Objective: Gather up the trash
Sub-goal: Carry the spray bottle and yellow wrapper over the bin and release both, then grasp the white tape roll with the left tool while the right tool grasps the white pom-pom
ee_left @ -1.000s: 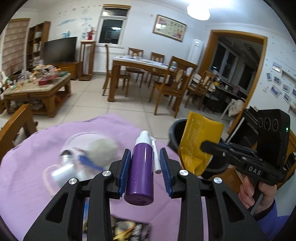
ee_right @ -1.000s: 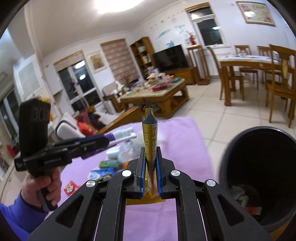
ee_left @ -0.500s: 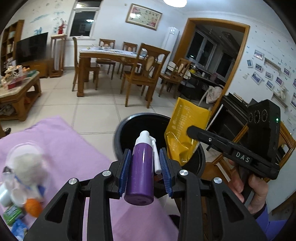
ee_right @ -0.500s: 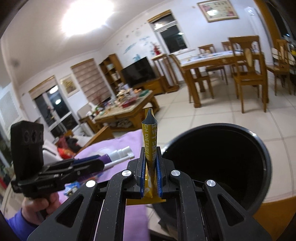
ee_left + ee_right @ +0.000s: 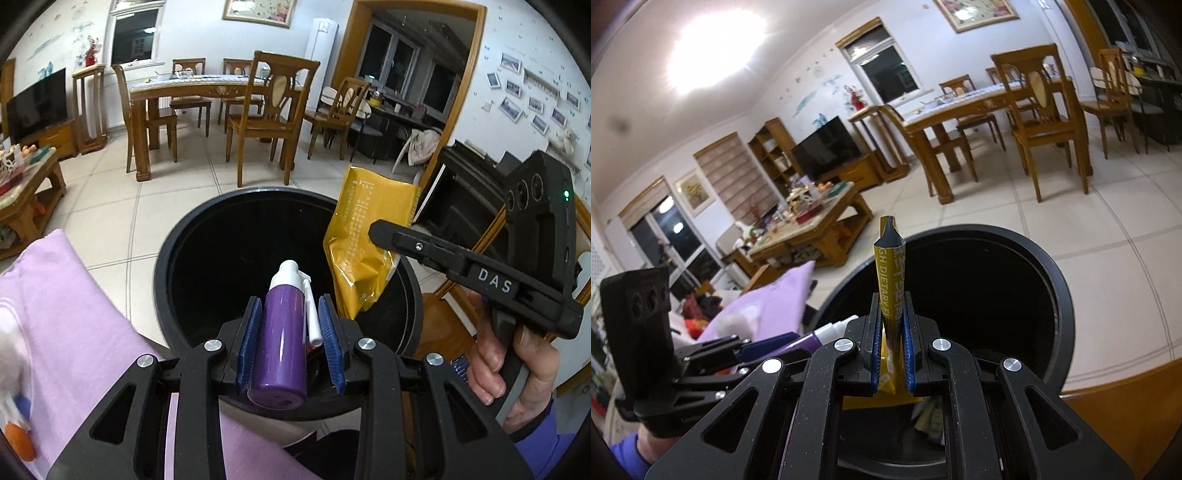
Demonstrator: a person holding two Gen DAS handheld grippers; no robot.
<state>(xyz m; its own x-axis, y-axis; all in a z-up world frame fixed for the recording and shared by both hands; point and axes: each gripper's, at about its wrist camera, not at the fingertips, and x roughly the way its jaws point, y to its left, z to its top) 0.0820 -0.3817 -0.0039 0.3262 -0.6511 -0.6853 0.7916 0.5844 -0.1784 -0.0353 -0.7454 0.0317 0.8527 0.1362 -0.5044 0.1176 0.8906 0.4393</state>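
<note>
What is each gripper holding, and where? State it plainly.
The left gripper clamps a purple spray bottle across its body. The right gripper pinches a yellow sachet at its lower half. Both hang over the black bin.

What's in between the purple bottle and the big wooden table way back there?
In the left wrist view, the open black bin comes right past the purple bottle, then bare floor tiles up to the wooden table.

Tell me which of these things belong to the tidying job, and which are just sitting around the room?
Part of the job:
- purple spray bottle, held in the left hand-held gripper
- yellow packet, held in the right hand-held gripper
- black bin

Just lying about:
- dining table
- television
- cluttered coffee table
</note>
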